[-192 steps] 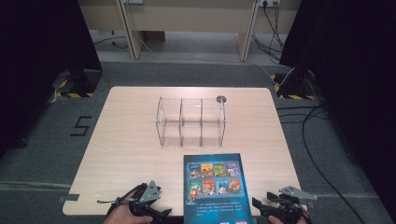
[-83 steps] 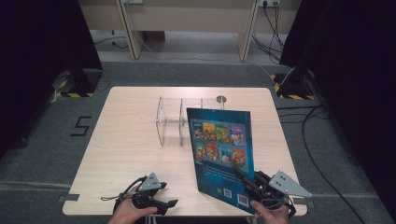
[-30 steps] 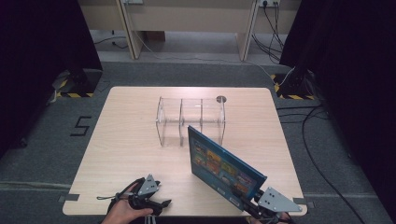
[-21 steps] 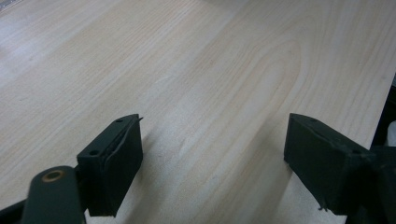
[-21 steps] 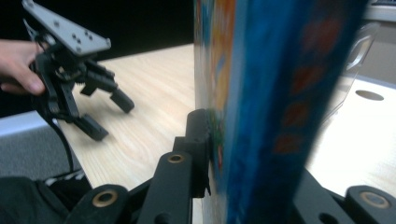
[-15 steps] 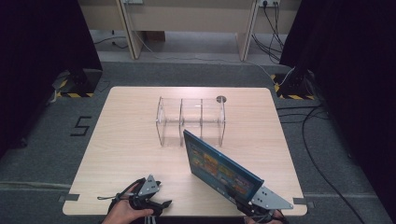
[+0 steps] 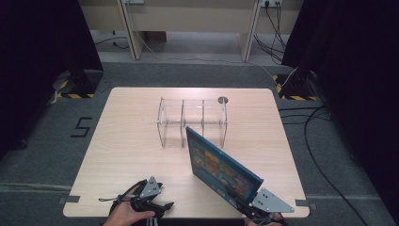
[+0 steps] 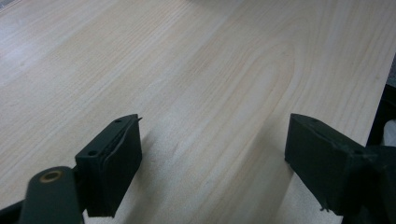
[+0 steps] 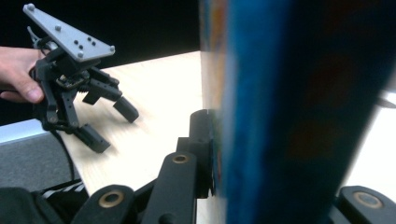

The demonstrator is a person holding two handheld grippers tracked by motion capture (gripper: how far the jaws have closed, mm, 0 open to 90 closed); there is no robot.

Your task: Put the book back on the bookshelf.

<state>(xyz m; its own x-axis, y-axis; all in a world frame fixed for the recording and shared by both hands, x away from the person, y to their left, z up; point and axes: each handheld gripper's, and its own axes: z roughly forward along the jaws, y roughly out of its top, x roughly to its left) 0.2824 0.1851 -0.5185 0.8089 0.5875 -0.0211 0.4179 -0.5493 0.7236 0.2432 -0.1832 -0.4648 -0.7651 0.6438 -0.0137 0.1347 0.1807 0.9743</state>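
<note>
Pale wood table (image 7: pixel 136 141) sat on grey carpet, dark curtains left and right, cables trailing at far right. Clear acrylic rack (image 7: pixel 192 121) with divided slots stood on the far half of the table, a small round metal disc (image 7: pixel 222 100) just behind its right end.

My right gripper (image 7: pixel 249 207) was clamped on the near corner of the blue book (image 7: pixel 221 167); in the right gripper view one black jaw pressed flat against the cover (image 9: pixel 280 107). Book was lifted off the table and tilted, its far top corner near the rack's front, apart from it as far as I could tell.

My left gripper (image 7: pixel 157 205) rested at the near left edge with jaws spread wide and nothing between them, bare wood (image 8: pixel 210 84) under them.

Risks, my judgement: a corner pinch on a big book could let it pivot or slip if I swung it fast. Its leading edge could knock the light rack or miss a slot if the tilt stayed off.

Hard to make out: my second right jaw behind the book, the cover print, and the right hand cut off at the bottom edge.
</note>
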